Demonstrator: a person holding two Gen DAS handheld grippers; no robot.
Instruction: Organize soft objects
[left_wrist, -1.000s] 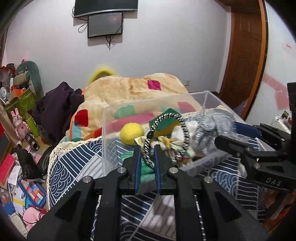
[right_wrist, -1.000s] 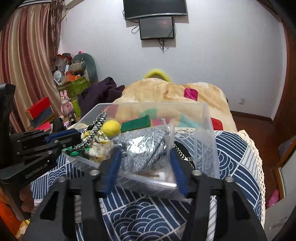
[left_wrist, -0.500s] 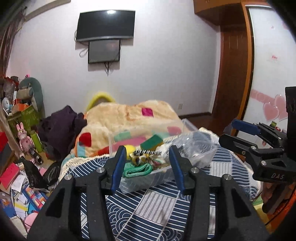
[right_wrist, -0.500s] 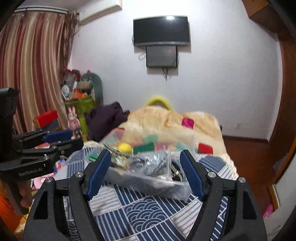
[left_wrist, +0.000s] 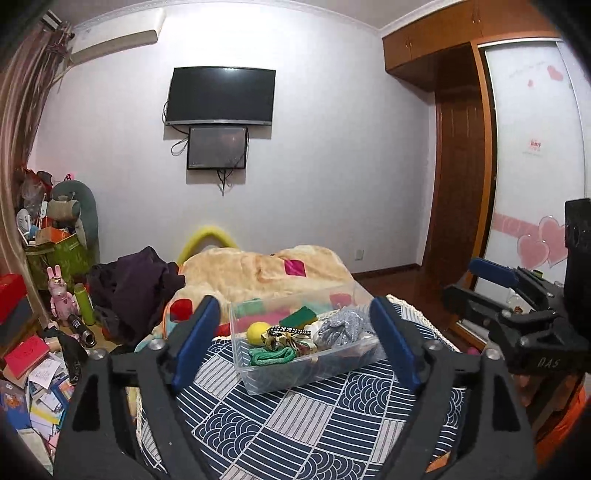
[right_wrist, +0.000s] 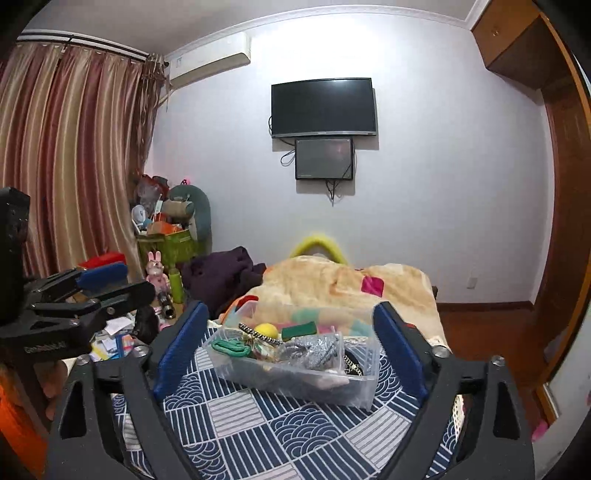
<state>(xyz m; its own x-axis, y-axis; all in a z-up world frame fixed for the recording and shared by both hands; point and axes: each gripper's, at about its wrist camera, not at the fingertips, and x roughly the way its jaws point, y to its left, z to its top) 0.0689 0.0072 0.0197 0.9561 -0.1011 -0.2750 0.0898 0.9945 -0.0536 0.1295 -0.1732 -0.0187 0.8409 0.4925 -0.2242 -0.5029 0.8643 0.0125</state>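
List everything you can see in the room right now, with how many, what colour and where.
clear bin: one, transparent, on the patterned cover
yellow ball: one, in the bin, back left
green sponge: one, in the bin, at the back
green cord: one, coiled, bin front left
striped band: one, black and white, bin middle
grey fabric: one bundle, bin right side
patterned cover: one, navy and white, under the bin
blanket: one, tan with coloured patches, behind the bin
dark clothes: one pile, purple-black, left of the blanket
TV: one, black, on the wall
smaller screen: one, dark, below the TV
left gripper: jaws open, empty
right gripper: jaws open, empty
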